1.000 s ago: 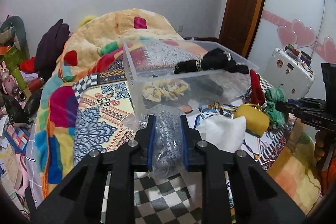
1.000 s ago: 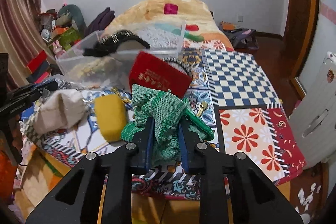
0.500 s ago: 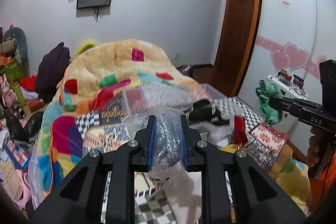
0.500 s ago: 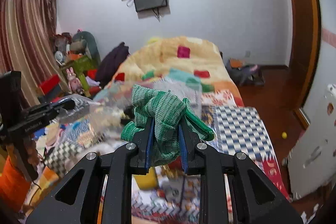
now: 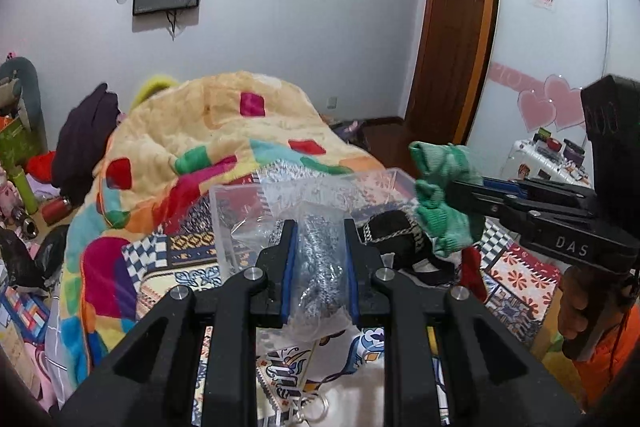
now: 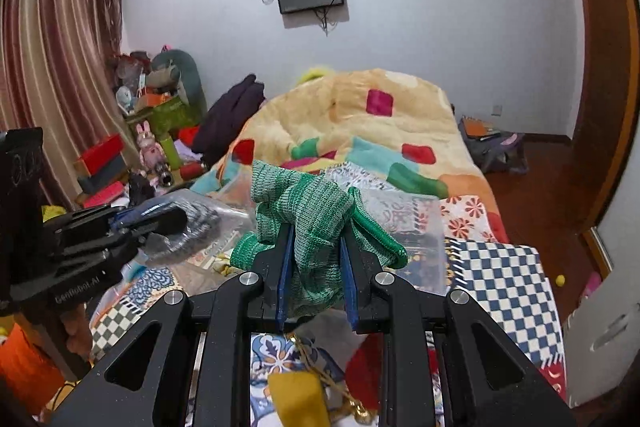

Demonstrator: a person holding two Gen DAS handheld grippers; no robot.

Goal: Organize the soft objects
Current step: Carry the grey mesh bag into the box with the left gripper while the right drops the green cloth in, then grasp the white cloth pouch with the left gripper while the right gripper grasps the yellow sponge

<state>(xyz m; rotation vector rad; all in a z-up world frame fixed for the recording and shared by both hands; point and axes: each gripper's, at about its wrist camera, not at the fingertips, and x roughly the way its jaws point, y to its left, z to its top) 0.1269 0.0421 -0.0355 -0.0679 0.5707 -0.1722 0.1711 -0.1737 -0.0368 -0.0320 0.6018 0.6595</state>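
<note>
The left gripper squeezes a crinkly clear bag of gray knit; the right gripper squeezes a bunched green striped sock.

My right claw, black with blue pads, pinches a green knit cloth; my left claw pinches a clear bag of silver-grey mesh. Beyond them I see a yellow blanket with red, green and teal patches.
</note>
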